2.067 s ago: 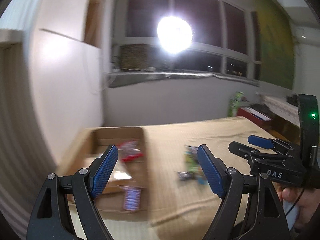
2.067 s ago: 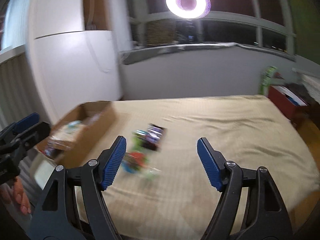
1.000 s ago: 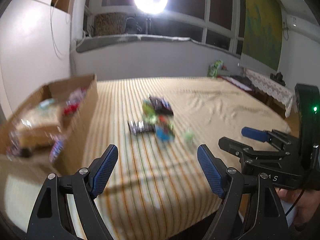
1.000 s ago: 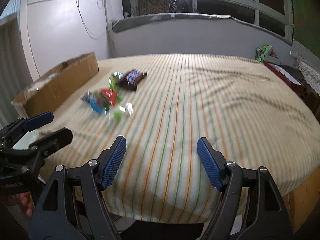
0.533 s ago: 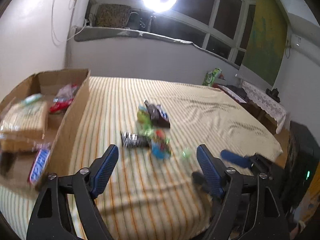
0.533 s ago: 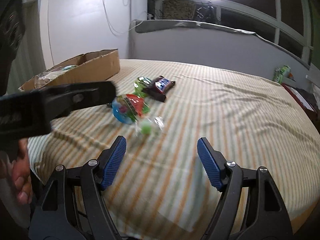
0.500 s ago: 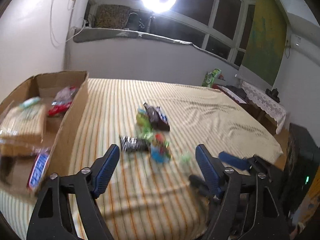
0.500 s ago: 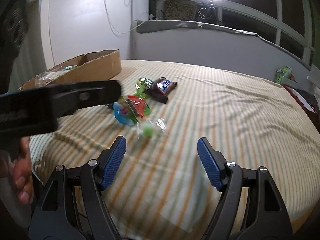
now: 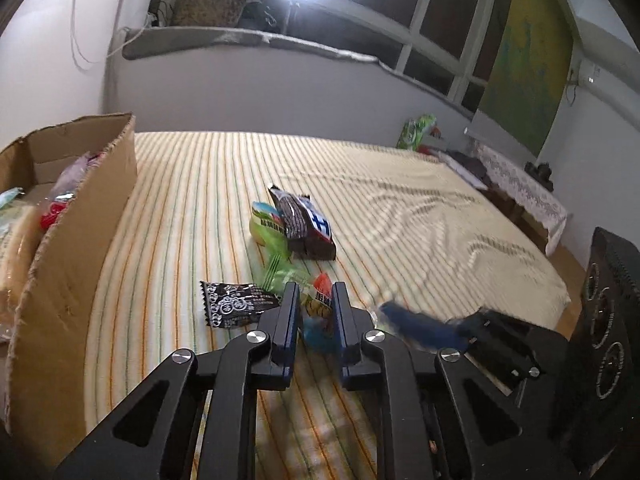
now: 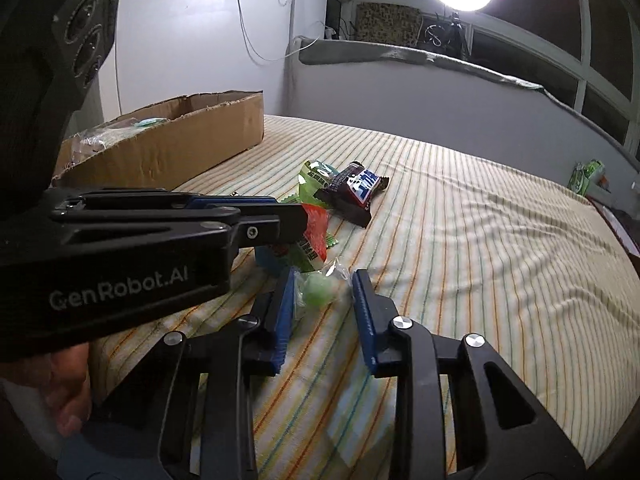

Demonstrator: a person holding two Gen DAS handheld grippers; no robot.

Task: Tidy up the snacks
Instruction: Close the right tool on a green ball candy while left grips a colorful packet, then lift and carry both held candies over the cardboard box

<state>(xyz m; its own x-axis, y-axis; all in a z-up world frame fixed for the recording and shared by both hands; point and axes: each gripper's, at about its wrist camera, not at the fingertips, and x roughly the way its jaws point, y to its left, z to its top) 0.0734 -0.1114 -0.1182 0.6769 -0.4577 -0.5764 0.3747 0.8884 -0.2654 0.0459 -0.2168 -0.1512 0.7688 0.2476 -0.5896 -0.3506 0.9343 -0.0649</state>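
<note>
Snacks lie in a loose pile on the striped bed [image 9: 400, 208]. Left gripper [image 9: 315, 300] jaws closing on a red-and-blue packet [image 9: 320, 308]. Right gripper [image 10: 322, 292] jaws closing around a clear-wrapped green candy [image 10: 318, 288]. Black packet [image 9: 236, 304], chocolate bar [image 9: 308, 224] nearby. Cardboard box [image 9: 72, 248] at left holds more.

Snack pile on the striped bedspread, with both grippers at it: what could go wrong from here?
1. The left gripper has its jaws closing on the red-and-blue packet, catching only part of it, so the packet may slip out when lifted.
2. The right gripper has its jaws closing on the green candy, mostly on its loose clear wrapper, so the candy could slide free.
3. The grippers work right beside each other and may collide on the way to the cardboard box.
</note>
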